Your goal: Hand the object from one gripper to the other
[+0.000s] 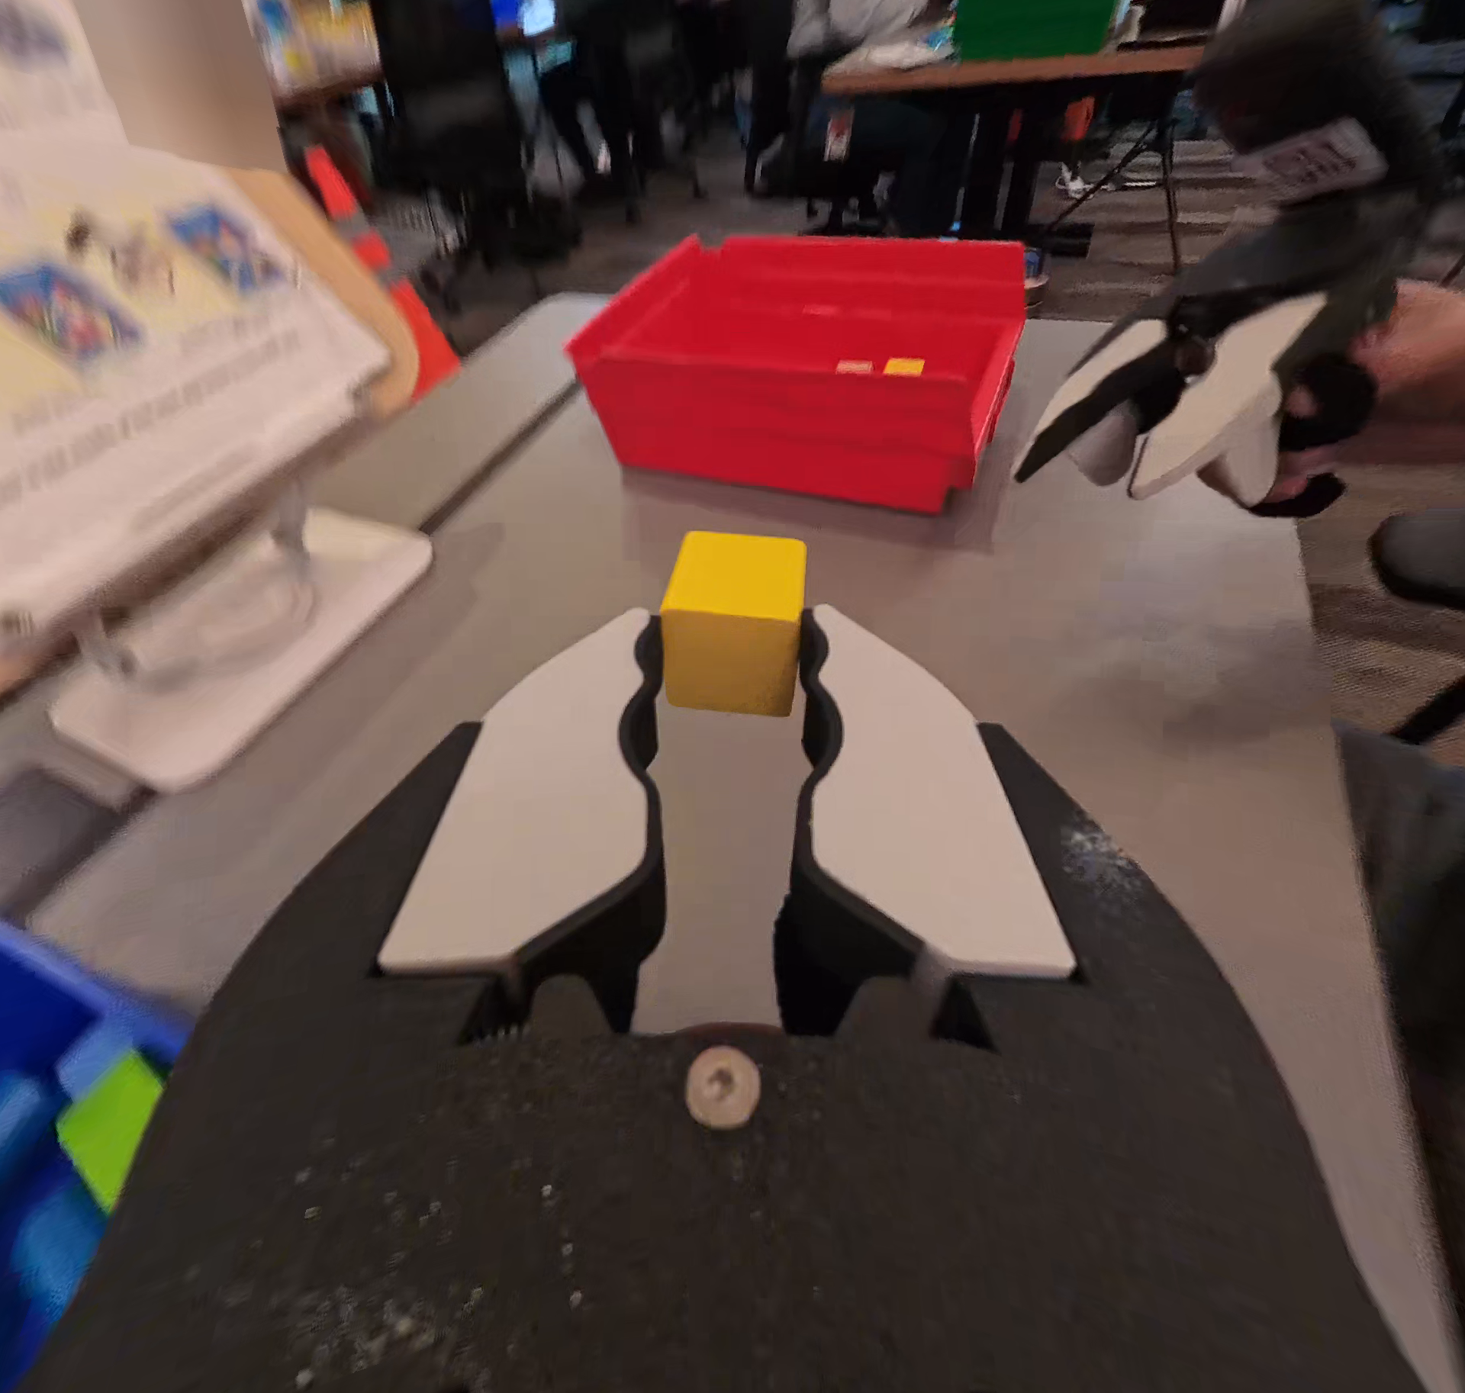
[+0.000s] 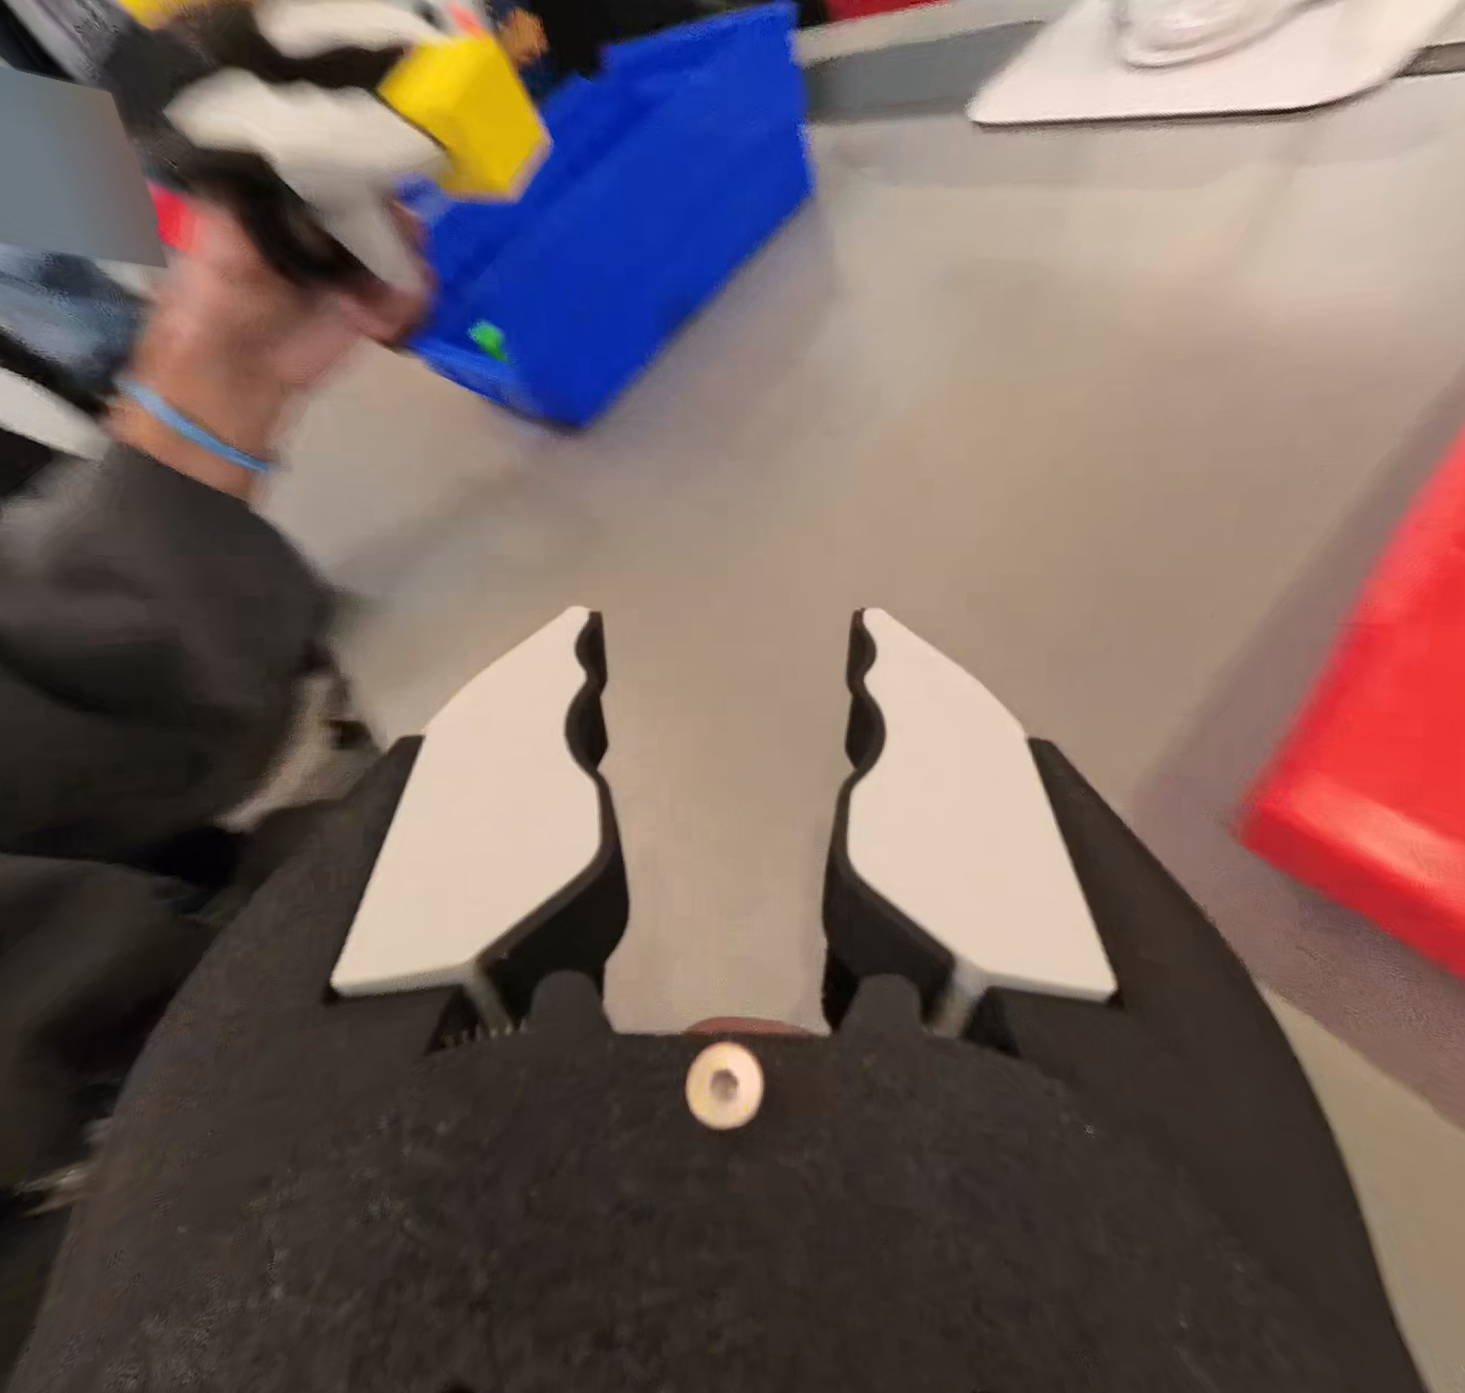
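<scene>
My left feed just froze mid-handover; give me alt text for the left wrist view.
The left gripper is shut on a yellow cube, held above a grey table. Beyond it sits a red bin, and the right gripper hovers apart at the right edge. A blue bin holding a green block shows at lower left.

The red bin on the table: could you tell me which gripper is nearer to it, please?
Right. The right gripper hovers open just beside the red bin, off its side. The left gripper, shut on the yellow cube, sits farther back across bare table.
</scene>
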Motion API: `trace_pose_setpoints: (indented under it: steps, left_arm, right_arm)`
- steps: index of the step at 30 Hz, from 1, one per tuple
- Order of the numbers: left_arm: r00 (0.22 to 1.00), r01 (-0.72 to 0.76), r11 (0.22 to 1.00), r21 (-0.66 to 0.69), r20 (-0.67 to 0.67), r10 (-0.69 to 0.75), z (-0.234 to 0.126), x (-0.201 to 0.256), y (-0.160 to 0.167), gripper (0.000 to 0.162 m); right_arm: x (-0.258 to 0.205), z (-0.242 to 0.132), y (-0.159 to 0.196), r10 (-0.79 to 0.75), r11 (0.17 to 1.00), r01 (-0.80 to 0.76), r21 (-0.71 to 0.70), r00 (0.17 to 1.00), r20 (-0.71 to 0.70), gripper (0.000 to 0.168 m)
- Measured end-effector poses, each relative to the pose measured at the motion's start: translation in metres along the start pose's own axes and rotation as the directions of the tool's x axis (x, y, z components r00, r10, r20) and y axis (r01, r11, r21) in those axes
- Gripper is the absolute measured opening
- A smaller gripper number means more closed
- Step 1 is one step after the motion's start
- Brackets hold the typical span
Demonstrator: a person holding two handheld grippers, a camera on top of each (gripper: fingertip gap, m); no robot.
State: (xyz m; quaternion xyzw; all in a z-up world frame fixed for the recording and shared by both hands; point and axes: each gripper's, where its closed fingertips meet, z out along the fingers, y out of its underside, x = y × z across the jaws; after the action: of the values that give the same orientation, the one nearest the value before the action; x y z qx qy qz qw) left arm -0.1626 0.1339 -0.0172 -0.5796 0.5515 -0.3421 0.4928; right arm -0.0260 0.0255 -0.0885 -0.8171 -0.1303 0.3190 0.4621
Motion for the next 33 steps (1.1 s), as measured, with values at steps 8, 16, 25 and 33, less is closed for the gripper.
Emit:
trace_pose_setpoints:
  steps: [8,16,25,33]
  left_arm:
    - [0.943,-0.333,0.928,0.167,0.057,0.328,0.026,0.033,-0.026,0.032]
    - [0.928,-0.373,0.918,0.135,0.060,0.369,0.022,0.036,-0.016,0.032]
    - [0.992,0.114,0.993,0.039,0.043,-0.115,0.010,0.045,0.028,0.064]
    - [0.941,0.339,0.940,-0.041,0.027,-0.338,-0.010,0.104,0.080,0.060]
  right_arm:
    - [-0.074,0.066,-0.093,0.215,0.974,-0.217,-0.064,0.796,0.566,0.066]
    - [-0.083,0.098,-0.089,0.397,0.914,-0.329,-0.236,0.611,0.685,0.034]
    - [-0.059,0.094,-0.084,0.403,0.912,-0.353,-0.208,0.678,0.615,0.034]
    - [0.030,-0.002,-0.156,0.044,0.995,-0.058,0.086,0.987,0.156,0.034]
